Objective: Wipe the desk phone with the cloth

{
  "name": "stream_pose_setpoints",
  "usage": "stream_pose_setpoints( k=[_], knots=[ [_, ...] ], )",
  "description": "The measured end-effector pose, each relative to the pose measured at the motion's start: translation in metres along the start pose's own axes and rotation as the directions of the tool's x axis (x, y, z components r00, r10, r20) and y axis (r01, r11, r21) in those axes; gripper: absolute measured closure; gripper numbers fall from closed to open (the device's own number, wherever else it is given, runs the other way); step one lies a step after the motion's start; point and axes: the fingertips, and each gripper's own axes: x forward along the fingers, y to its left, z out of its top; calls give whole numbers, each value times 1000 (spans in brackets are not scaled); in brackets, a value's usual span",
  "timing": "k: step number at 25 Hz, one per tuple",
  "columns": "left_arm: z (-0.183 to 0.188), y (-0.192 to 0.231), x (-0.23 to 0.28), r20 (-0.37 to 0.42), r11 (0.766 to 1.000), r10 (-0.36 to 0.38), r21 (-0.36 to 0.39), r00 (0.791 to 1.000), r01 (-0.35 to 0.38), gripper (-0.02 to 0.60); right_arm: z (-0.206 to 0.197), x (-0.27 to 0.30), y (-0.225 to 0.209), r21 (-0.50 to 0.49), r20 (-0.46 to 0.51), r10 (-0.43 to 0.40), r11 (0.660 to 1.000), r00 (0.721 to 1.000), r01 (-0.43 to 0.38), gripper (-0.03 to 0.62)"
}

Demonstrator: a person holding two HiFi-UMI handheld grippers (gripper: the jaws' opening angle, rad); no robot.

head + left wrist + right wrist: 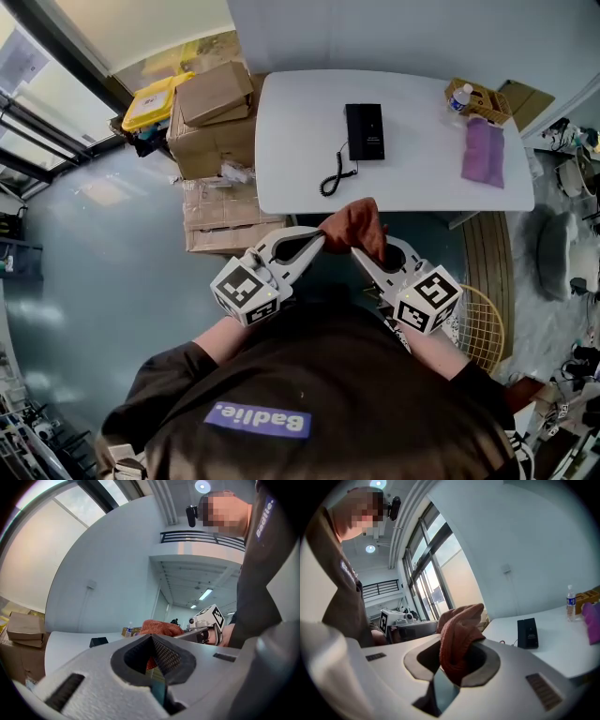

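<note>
Off the table's near edge, close to the wearer's chest, I have both grippers with their tips aimed at each other.

Right gripper [457, 641]: jaws clamped on the rust-coloured cloth [458, 620]. The cloth stands bunched up out of the gap between the pads.

Left gripper [152, 638]: jaws drawn together, pads meeting at the tip. The cloth sits right at that tip and touches it in the head view. I cannot tell whether a fold is nipped there.

Desk phone [364, 131]: black, lying flat on the white table [412, 187]. It sits about midway along the table, nearer the far edge and well apart from both grippers. Its coiled cord [336, 175] trails toward the near edge.

Right end of the table: 1 purple cloth [484, 152] lying flat. At the far right corner there is 1 basket [491, 105], with 1 bottle [459, 97] at its left end.

Floor beside the table's left edge: stacked cardboard boxes [214, 94].
</note>
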Motion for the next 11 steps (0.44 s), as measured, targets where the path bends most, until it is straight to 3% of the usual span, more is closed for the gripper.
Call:
stream_pose_setpoints(
  k=[11],
  knots=[
    [-1,-3,3,-3,1000,-8,4,1000,8,566,-3,-2,1,6,-10,6,1000,1000,-6,500]
  ],
)
